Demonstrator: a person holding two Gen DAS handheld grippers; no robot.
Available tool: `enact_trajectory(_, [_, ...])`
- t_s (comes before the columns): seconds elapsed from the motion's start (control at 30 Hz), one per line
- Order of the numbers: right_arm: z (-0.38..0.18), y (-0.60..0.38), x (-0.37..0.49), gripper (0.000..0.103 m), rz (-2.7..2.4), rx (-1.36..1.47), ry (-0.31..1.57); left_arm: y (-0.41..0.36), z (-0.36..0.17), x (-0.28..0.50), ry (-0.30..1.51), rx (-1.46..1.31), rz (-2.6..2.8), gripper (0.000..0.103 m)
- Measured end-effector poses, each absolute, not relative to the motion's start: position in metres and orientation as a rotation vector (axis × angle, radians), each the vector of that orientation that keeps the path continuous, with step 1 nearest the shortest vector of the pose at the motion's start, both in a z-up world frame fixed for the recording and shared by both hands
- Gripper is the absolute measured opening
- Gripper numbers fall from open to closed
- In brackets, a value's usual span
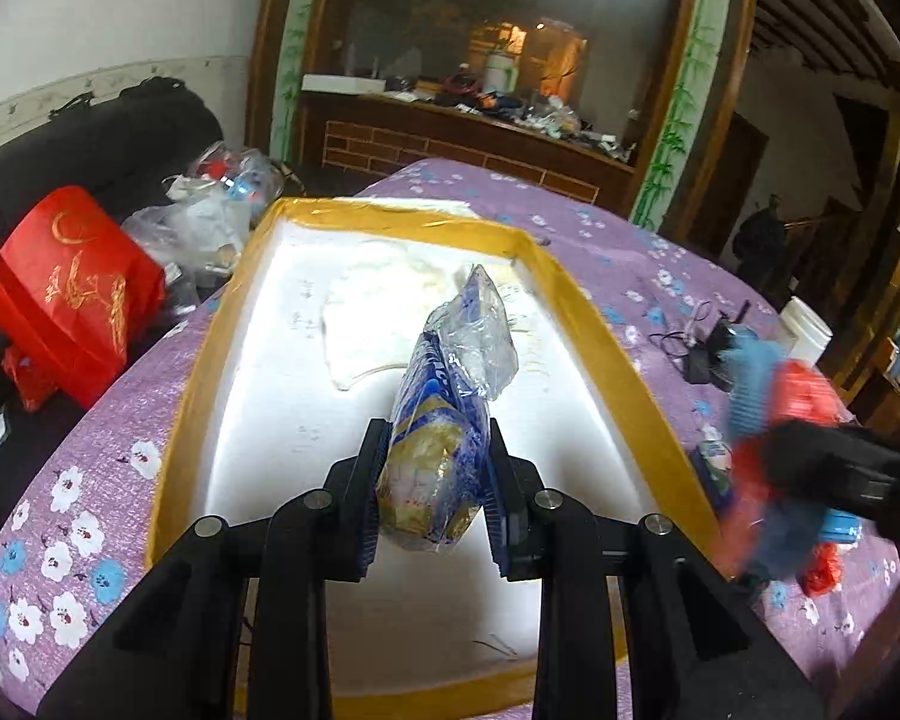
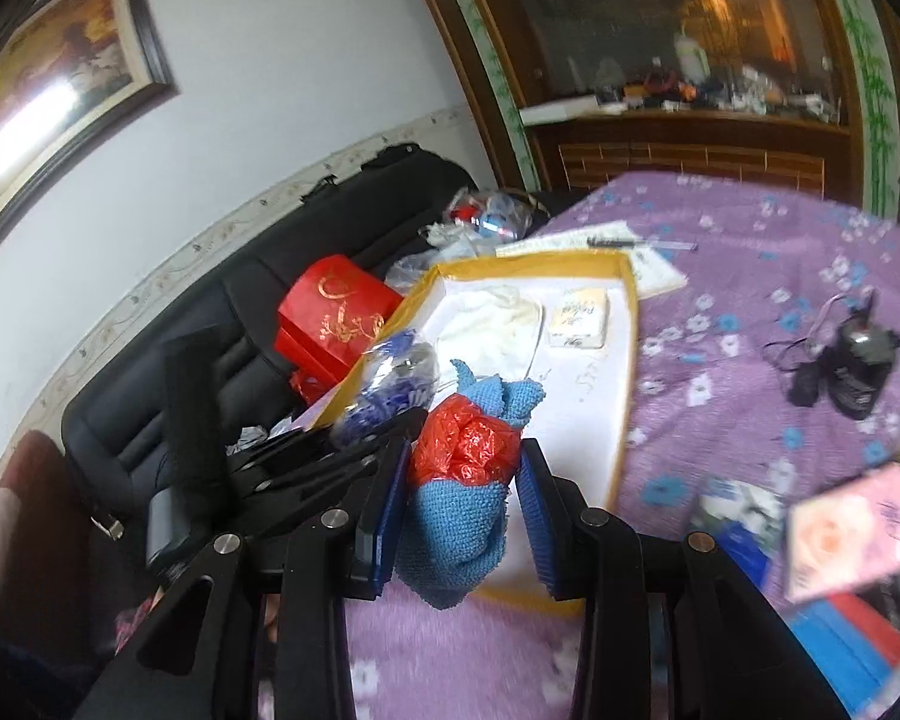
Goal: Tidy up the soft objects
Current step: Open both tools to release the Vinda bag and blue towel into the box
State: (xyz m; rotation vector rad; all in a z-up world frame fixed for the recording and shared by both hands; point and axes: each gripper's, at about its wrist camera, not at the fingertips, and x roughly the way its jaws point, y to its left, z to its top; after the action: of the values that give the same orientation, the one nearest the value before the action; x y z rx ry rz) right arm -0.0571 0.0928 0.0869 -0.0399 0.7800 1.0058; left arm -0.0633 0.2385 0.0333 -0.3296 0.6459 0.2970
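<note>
Purple flowered tablecloth (image 1: 120, 420) spreading under everything, black sofa (image 2: 168, 372) and red gift bag (image 1: 72, 294) crowding the far side. Sitting on the cloth: shallow yellow-rimmed box (image 1: 606, 330), white inside.

Left gripper (image 1: 432, 480) hovering over that box, clenched on a crinkly blue-and-clear plastic packet (image 1: 444, 396), pinched at its lower end with the loose top sticking up beyond the pads. Likely handling as light, soft and slippery: film sliding under pressure, so best gripped across the filled, bulkier part rather than the empty flap.

Right gripper (image 2: 459, 492) hanging over the near edge of the box, grasping a bundle of blue microfibre cloth (image 2: 456, 540) and crumpled red plastic bag (image 2: 468, 444) together. Cloth looking limp and grippy, drooping below the pads; red bag looking thin, springy and apt to slip free, so squeezing both through the middle seeming safest.

Already lying in the box: white folded fabric (image 2: 492, 324), and beside it a small pale packet (image 2: 579, 315), possibly tissues, though too blurred for reading. Remaining floor of the box bare, leaving room for both held items.
</note>
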Motion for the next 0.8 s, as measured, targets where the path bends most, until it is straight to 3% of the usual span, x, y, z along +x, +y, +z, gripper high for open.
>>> enact_trajectory(0.4, [0.028, 0.122, -0.024, 0.04, 0.955, -0.069, 0.888, 0.249, 0.026, -0.062, 0.689, -0.375, 0.335, 0.029])
enact_trajectory(0.47, [0.028, 0.122, -0.022, 0.049, 0.963, -0.064, 0.892, 0.246, 0.028, -0.063, 0.683, -0.366, 0.34, 0.029])
enact_trajectory(0.8, [0.055, 0.096, -0.023, 0.053, 0.947, 0.038, 0.835, 0.222, 0.039, -0.065, 0.658, -0.261, 0.373, 0.031])
